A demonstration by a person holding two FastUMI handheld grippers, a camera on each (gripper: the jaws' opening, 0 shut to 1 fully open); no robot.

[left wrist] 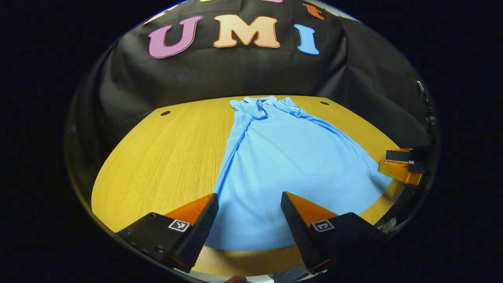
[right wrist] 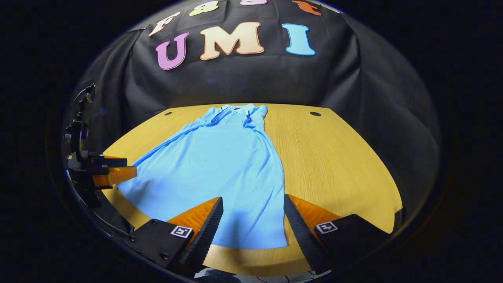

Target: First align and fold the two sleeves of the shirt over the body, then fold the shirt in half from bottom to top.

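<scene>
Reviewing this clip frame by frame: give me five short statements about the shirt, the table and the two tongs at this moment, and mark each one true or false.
1. The blue shirt lies flat on the wooden table. True.
2. The shirt's collar points toward the person. False: the collar is at the far end, near the black cloth wall; the hem is nearest.
3. The left tongs are open, gripping nothing. True.
4. The right tongs are shut on the hem. False: their jaws stand apart above the hem corner, holding nothing.
5. The shirt is already folded in half bottom to top. False: it lies at full length, with collar and hem at opposite ends.
</scene>
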